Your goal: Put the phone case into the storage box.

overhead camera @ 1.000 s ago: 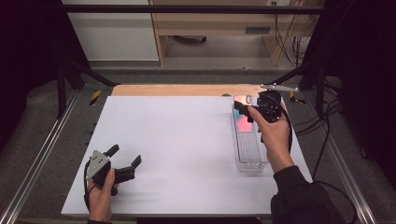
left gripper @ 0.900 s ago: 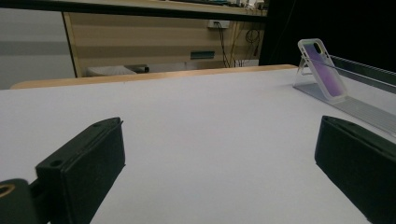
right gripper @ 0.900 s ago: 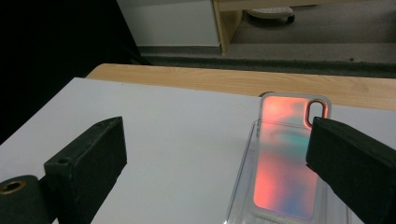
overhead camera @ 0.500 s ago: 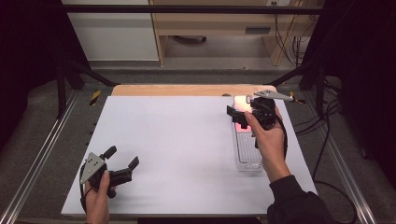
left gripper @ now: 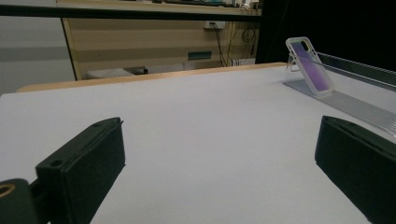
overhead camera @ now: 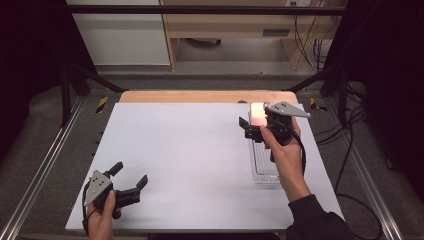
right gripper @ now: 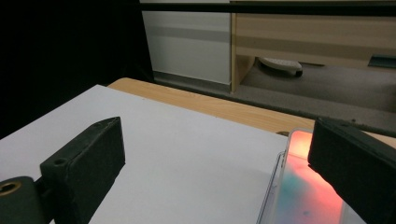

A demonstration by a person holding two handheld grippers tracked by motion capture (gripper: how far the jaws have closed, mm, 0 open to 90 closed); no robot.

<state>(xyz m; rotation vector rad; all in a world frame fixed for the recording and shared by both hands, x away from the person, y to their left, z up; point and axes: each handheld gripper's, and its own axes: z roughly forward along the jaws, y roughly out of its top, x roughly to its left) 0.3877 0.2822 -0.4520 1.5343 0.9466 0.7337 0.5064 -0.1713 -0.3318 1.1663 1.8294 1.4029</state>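
Note:
A clear phone case (overhead camera: 258, 114) with a pink and teal sheen leans upright at the far end of a clear ribbed rack (overhead camera: 263, 165) on the right of the white table top. My right gripper (overhead camera: 245, 127) hovers open just left of the case, its jaws spread wide and holding nothing. In the right gripper view the case (right gripper: 299, 186) lies partly behind the right jaw. My left gripper (overhead camera: 131, 173) is open and empty near the front left corner. The left gripper view shows the case (left gripper: 310, 65) and the rack (left gripper: 355, 105) far off to the right.
The white board (overhead camera: 190, 160) lies on a wooden table (overhead camera: 200, 96) whose far edge shows. Metal frame rails (overhead camera: 45, 165) run along both sides. Cables (overhead camera: 345, 150) trail at the right. Cabinets and a shelf stand beyond the table.
My right gripper has shifted a little left and nearer, from over the case to beside it. My left hand has drifted slightly toward the front edge.

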